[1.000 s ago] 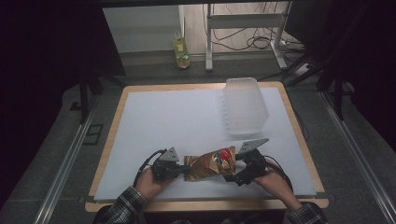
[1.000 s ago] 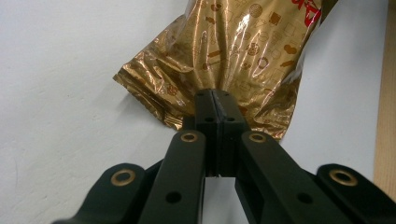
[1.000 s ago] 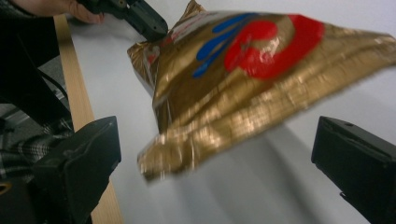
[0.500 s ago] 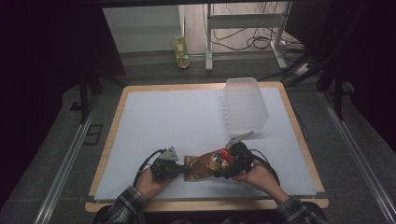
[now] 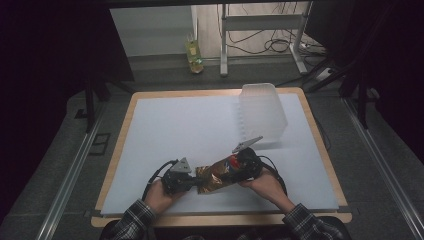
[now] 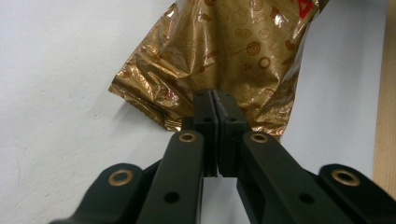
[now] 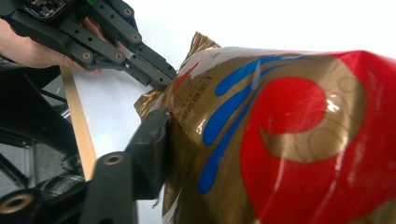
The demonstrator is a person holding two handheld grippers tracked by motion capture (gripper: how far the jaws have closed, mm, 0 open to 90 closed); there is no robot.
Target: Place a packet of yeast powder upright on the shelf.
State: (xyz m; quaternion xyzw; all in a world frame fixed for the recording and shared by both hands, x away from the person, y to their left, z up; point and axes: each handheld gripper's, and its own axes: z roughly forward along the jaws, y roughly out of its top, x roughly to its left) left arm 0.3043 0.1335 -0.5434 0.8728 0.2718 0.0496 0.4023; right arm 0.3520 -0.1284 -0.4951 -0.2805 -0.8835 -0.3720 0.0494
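Snack bag (image 5: pixel 218 176), table's 6 o'clock edge: light, crinkly, slippery foil. Left gripper (image 6: pixel 215 112) fingers pinch its crimped seam; right gripper (image 5: pixel 239 167) fingers clamp the body.

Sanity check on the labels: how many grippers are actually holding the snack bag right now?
2. Left gripper is pinched shut on the gold crimped end of the snack bag; right gripper clamps its red-and-blue end, only one jaw showing in its own view.

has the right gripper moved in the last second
Yes. In the high view the right gripper has come in leftward from nearer the clear plastic tub and now sits against the snack bag.
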